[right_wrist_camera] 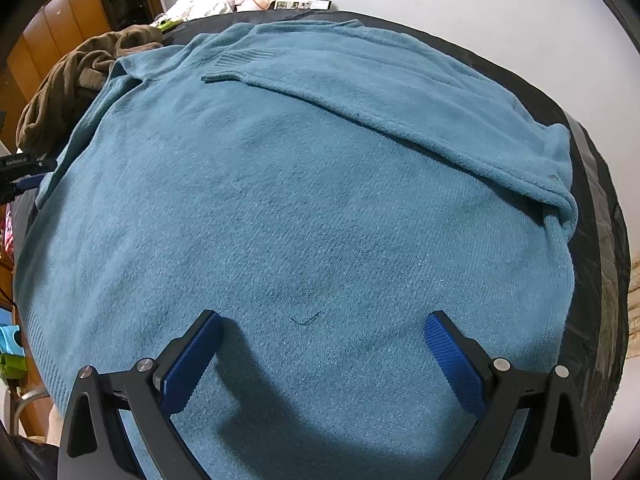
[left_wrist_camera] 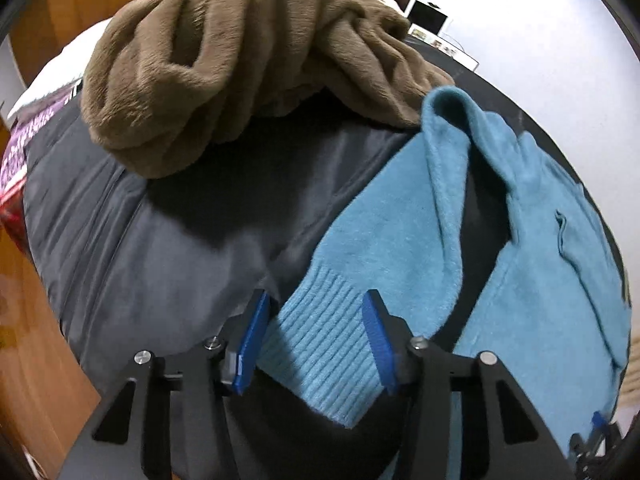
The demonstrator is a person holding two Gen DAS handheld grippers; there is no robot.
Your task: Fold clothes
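Between left gripper fingers: sweater cuff (grip unclear).

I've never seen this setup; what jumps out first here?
A fuzzy teal knit sweater spread flat over the dark sheet, one sleeve folded across its top. The left claw straddles its ribbed cuff. A crumpled brown fleece garment sits heaped beyond.

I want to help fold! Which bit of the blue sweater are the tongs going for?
Find the dark cloth-covered table with the fuzzy brown blanket heaped at its far side. The blue sweater lies beside it. The left tongs straddle its sleeve cuff, the only part with ribbed stripes.
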